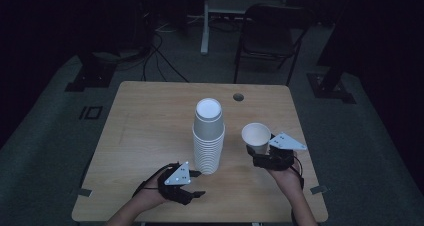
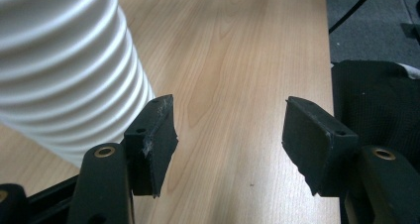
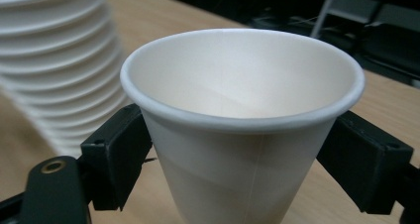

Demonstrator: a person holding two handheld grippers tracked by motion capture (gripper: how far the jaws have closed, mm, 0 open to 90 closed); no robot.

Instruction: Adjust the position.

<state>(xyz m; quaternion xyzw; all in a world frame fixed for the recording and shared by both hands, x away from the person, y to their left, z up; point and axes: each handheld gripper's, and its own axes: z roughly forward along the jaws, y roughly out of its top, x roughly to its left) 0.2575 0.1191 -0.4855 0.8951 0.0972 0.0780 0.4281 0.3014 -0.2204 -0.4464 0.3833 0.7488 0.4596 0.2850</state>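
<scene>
a: nearest the camera in the high view, what is the left claw (image 1: 196, 183) doing?

b: it sits low over the front of the wooden surface (image 1: 150, 126), held in a gloved hand, with its jaws spread and nothing between them. in the left gripper view only bare wood grain lies in the gap, and the stack of paper cups (image 2: 64, 65) stands just beside one pad, with no touch that i can make out.

a: and the right claw (image 1: 260, 153)?

b: a little farther in and toward the right edge. it pinches a single white paper cup (image 1: 256, 137), upright, mouth up. in the right gripper view the two black pads press on the cup's (image 3: 242, 130) wall from both sides, below the rolled rim, and the inside looks empty.

a: is that cup on the wood or lifted?

b: i can't tell; its base is hidden by the claw.

a: where is the stack in relation to it?

b: the stack (image 1: 208, 138) stands near the middle of the surface, between the two claws, close to the held cup but apart from it. many rims show as ribs down its side, and the top cup sits mouth up.

a: anything beyond?

b: a small round hole (image 1: 238, 97) near the far edge of the surface, then a dark folding chair (image 1: 270, 36) on the floor behind, and cables (image 1: 160, 56) on the floor to the far left.
</scene>
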